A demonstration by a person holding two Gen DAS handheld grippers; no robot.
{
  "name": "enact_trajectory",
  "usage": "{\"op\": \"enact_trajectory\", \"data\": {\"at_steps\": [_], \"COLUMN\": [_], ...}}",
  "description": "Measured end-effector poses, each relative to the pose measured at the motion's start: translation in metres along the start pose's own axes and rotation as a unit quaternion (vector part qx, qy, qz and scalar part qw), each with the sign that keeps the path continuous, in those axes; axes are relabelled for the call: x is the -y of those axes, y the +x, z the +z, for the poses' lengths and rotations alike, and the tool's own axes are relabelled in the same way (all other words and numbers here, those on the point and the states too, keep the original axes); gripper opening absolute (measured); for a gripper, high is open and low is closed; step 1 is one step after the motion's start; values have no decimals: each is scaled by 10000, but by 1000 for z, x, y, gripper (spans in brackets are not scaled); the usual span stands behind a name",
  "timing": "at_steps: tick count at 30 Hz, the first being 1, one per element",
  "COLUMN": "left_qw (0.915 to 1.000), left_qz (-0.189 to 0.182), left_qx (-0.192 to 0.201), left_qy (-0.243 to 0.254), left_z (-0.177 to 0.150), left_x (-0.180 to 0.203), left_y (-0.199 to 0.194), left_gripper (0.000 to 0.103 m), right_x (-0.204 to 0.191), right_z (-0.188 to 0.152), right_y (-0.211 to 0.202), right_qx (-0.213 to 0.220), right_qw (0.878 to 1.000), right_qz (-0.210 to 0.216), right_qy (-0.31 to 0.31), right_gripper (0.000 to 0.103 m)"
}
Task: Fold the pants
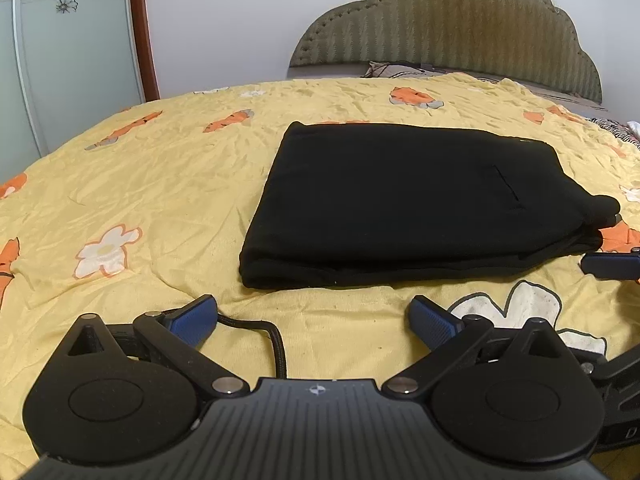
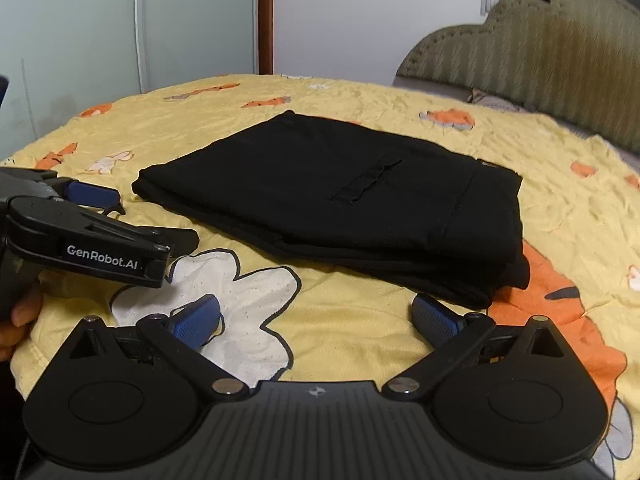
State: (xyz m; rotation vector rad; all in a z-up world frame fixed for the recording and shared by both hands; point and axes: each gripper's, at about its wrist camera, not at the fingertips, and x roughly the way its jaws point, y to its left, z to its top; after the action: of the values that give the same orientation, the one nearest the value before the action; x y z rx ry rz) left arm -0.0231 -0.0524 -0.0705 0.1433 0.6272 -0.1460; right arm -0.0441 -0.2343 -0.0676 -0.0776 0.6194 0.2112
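- The pants point(image 1: 416, 200), black, lie folded into a thick rectangle on the bed, stacked layers showing along the near edge.
- They rest on a yellow sheet point(image 1: 160, 184) printed with orange carrots and white flowers; a padded headboard point(image 1: 452, 28) stands behind.
- The left claw point(image 1: 312, 322) has its blue pads wide apart, holding nothing, just short of the pants' near edge and not touching it.
- The right claw point(image 2: 316, 320) is likewise spread and empty, near the pants' near corner, over a white flower print.
- A black cable point(image 1: 272, 340) loops on the sheet between the left claw's fingers.
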Motion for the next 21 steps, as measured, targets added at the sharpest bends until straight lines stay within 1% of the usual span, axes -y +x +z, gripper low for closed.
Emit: {"op": "enact_trajectory", "data": {"at_steps": [3,7,21], "left_qw": [10000,10000,9999], "left_qz": [-9,-6,-3], "left_qx": [-15,-20,-47], "left_qy": [-60,-80,-140], "left_z": [0,0,0], "left_x": [-1,-2,-5], "left_y": [0,0,1], "left_gripper": [103,103,103], "right_x": [4,2,2], "right_z": [0,-1,-1], "right_y": [1,0,0], "right_qx": [-42,-2,-10], "right_qw": [9999,10000,9999], "right_qz": [72,-4,13], "right_qy": [135,87,116], "right_gripper": [103,103,103]}}
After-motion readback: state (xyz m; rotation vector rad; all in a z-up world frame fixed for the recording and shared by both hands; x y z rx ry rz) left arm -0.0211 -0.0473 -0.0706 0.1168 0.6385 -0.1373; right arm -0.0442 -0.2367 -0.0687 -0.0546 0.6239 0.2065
